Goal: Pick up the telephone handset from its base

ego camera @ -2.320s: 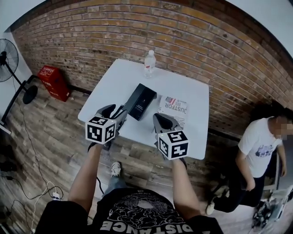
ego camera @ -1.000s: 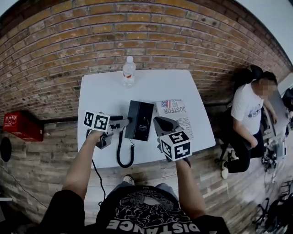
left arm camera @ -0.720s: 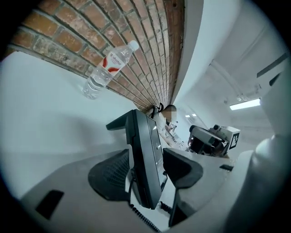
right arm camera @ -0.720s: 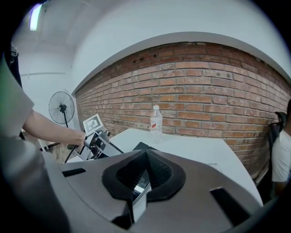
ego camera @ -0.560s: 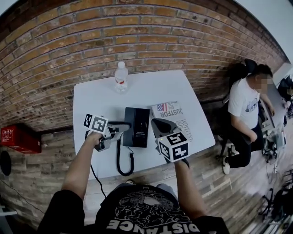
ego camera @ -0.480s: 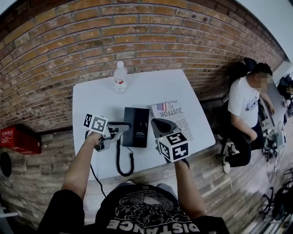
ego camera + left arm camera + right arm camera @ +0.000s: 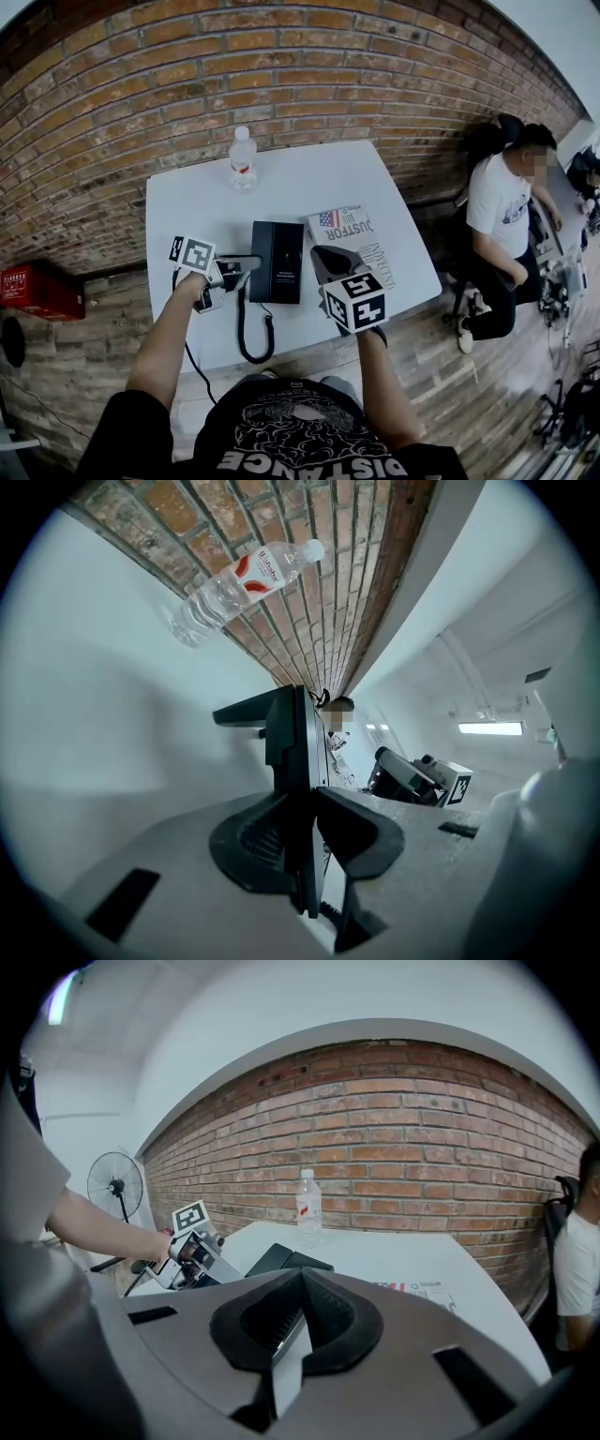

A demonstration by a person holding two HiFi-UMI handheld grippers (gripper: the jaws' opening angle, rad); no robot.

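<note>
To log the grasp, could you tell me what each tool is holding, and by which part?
The left tool's jaws are closing on the handset, near its middle; the right tool is shut and empty.

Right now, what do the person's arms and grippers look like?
Both the left gripper and right gripper are grey plastic, each carrying a white cube with black square markers; the pads are dark and ribbed. Black short-sleeved T-shirt with white print. The left jaws are closing around the black handset.

light: bright, even | shadows: soft | edges: fisheye-bent, dark-vignetted | focus: mostly sharp
</note>
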